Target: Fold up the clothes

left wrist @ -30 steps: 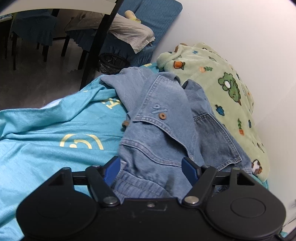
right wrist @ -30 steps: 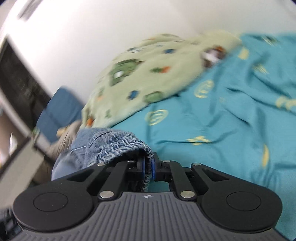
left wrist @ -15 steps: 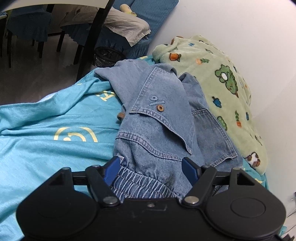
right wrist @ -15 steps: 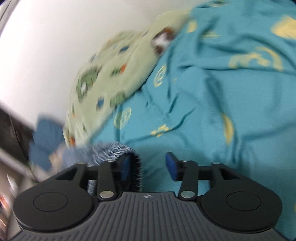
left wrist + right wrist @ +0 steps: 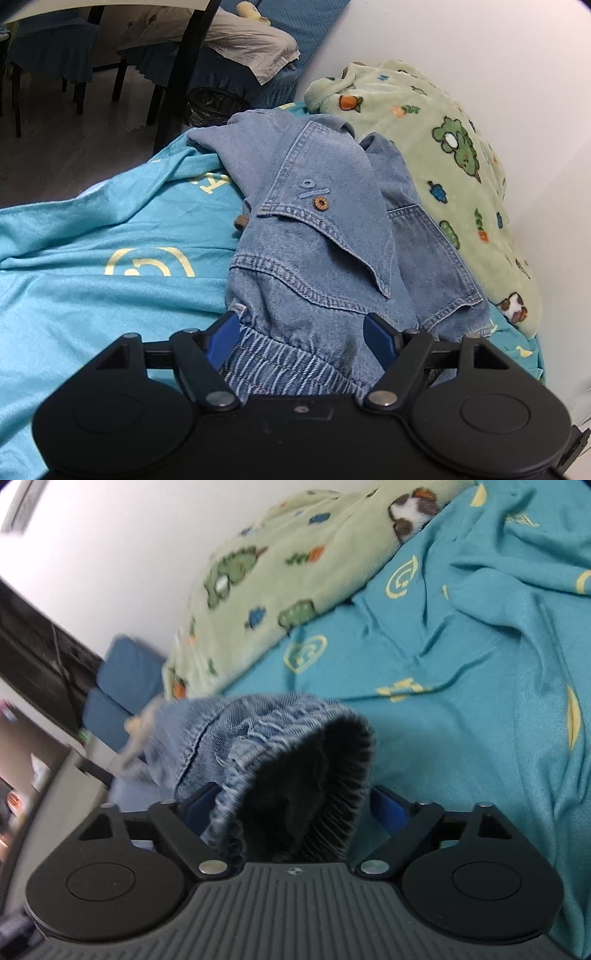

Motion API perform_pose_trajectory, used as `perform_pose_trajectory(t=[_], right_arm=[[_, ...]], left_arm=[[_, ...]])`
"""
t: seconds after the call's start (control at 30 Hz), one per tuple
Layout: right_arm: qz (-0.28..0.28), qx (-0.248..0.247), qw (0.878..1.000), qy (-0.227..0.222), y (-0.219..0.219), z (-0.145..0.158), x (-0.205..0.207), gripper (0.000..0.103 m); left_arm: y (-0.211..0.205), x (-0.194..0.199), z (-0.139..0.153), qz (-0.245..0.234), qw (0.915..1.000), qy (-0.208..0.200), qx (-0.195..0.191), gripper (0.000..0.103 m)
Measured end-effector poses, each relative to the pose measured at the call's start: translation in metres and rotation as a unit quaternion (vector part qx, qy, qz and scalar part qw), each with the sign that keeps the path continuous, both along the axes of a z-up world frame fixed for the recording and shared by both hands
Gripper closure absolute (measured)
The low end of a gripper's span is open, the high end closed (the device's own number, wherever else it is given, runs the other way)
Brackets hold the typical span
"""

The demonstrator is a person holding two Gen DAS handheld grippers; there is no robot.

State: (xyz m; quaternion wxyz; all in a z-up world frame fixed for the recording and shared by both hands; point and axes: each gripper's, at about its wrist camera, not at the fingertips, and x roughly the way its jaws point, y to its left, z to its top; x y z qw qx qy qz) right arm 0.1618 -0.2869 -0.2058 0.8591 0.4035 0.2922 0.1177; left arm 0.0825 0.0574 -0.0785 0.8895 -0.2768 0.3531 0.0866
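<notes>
Denim jacket (image 5: 325,236) is bunched in a heap on the teal sheet (image 5: 92,295), directly ahead of both grippers. Left gripper (image 5: 301,328): blue pads spread wide, ribbed elastic hem (image 5: 291,358) of the jacket sitting between them, nothing pinched, so released. Right gripper (image 5: 291,805): jaws also spread apart, a gathered elastic cuff (image 5: 295,760) of the jacket standing open like a tube in the gap; its dark inside faces the camera. Cuff looks loose between the pads, not clamped.

Further out in left view: flap with a brown snap button (image 5: 320,203) folded over the top of the heap, patch pocket to its right. Sheet is wrinkled, yellow printed motifs on it. Beyond the jacket, a pale green fleece blanket (image 5: 443,162) with cartoon prints lies against the white wall (image 5: 480,55). Far left: dark chair legs (image 5: 173,74) and floor. Right view is motion-blurred at the edges.
</notes>
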Motion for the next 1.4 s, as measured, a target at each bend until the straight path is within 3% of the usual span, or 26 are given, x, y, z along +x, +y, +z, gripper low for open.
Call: perform_pose_trajectory(t=[0.03, 0.07, 0.13, 0.33, 0.53, 0.83, 0.9, 0.97, 1.17, 1.23, 1.3, 1.4], right_arm=[[0.001, 0.014, 1.000, -0.005, -0.003, -0.002, -0.001, 0.041], [-0.002, 0.011, 1.000, -0.006, -0.004, 0.001, -0.001, 0.066], [-0.009, -0.003, 1.000, -0.009, -0.005, 0.008, -0.002, 0.089], [-0.033, -0.042, 0.995, -0.082, 0.004, 0.057, -0.011, 0.091], [-0.095, -0.062, 0.981, -0.161, -0.018, 0.115, -0.017, 0.091], [-0.185, -0.098, 0.965, -0.161, -0.125, 0.160, 0.016, 0.091], [-0.203, -0.116, 0.960, -0.152, -0.155, 0.159, 0.028, 0.091], [-0.230, -0.131, 0.955, -0.131, -0.184, 0.146, 0.038, 0.091], [-0.282, -0.126, 0.951, -0.026, -0.245, 0.055, 0.066, 0.090], [-0.287, -0.121, 0.950, -0.012, -0.252, 0.035, 0.069, 0.089], [-0.287, -0.127, 0.950, -0.011, -0.251, 0.033, 0.072, 0.088], [-0.278, -0.146, 0.949, -0.018, -0.237, 0.049, 0.065, 0.074]], left_arm=[[0.000, 0.000, -0.001, 0.001, 1.0000, 0.002, 0.000, 0.032], [0.001, 0.001, -0.001, 0.002, 1.0000, 0.004, -0.002, 0.032], [0.002, 0.000, -0.001, 0.003, 1.0000, 0.004, -0.005, 0.032], [0.001, -0.006, 0.007, -0.009, 0.9993, -0.029, -0.022, 0.032], [-0.013, -0.011, 0.021, -0.045, 0.9952, -0.084, -0.021, 0.031], [-0.032, 0.001, 0.011, -0.097, 0.9926, -0.070, -0.018, 0.031], [-0.031, 0.005, 0.005, -0.104, 0.9916, -0.065, -0.040, 0.031], [-0.034, 0.007, 0.003, -0.108, 0.9914, -0.062, -0.038, 0.031], [-0.045, 0.019, -0.006, -0.116, 0.9922, -0.042, -0.019, 0.031], [-0.047, 0.020, -0.007, -0.118, 0.9922, -0.039, -0.013, 0.031], [-0.049, 0.020, -0.007, -0.118, 0.9923, -0.037, -0.008, 0.031], [-0.049, 0.019, -0.005, -0.117, 0.9921, -0.042, -0.012, 0.031]])
